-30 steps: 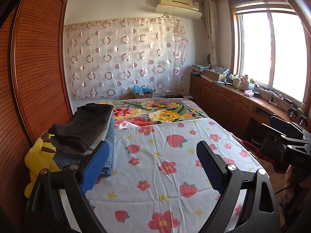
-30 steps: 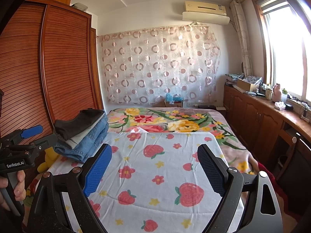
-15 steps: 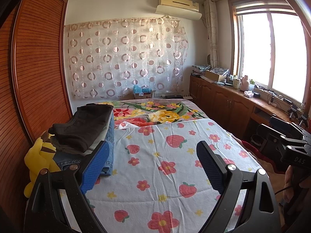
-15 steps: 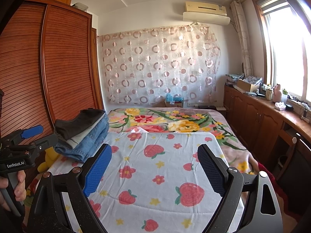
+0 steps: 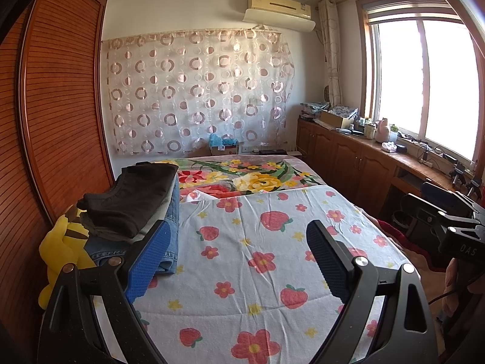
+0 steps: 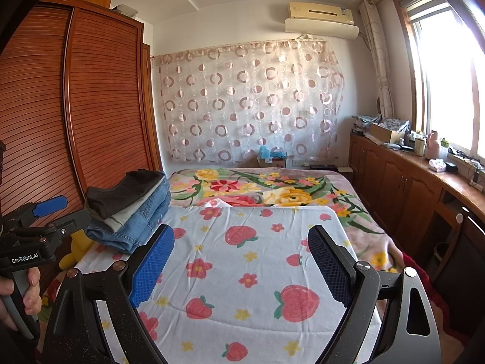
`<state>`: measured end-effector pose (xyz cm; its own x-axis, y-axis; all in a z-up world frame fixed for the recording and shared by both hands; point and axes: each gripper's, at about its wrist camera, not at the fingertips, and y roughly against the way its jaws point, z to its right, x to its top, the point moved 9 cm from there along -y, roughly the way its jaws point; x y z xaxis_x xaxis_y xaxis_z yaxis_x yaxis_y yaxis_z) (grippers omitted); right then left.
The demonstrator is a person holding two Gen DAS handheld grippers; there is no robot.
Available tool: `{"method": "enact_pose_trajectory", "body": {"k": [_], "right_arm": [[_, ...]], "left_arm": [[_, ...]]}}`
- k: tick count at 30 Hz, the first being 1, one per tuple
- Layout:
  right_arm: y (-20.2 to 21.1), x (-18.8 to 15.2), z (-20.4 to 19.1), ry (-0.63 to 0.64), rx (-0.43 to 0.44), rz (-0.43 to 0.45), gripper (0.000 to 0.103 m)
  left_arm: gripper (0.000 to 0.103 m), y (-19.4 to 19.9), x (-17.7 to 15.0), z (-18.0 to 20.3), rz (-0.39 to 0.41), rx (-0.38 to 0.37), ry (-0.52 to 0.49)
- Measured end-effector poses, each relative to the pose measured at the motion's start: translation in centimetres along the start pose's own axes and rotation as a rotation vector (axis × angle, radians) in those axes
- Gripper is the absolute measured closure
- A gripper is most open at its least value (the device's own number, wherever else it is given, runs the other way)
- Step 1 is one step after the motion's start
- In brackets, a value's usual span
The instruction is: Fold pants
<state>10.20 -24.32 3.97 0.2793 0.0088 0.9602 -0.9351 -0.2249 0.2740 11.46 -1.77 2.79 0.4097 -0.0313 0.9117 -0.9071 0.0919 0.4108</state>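
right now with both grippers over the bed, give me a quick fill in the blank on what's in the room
1. The folded pants stack lies on the bed's ____ side as the cameras see it.
2. The top garment of the stack is dark ____.
3. The left gripper and right gripper are both ____, with nothing between the jaws.
4. The toy wedged between the stack and the wardrobe is coloured ____.

Missing words: left; brown; open; yellow
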Motion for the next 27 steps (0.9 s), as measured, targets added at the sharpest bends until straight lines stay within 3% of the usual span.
{"method": "enact_pose_trajectory", "body": {"k": [27], "right_arm": [[0.28,-0.11,-0.35,0.002,0.003,0.0,0.012]], "left_arm": [[0.011,-0.01,-0.1,-0.04,0.001,-0.002,0.0]]}}
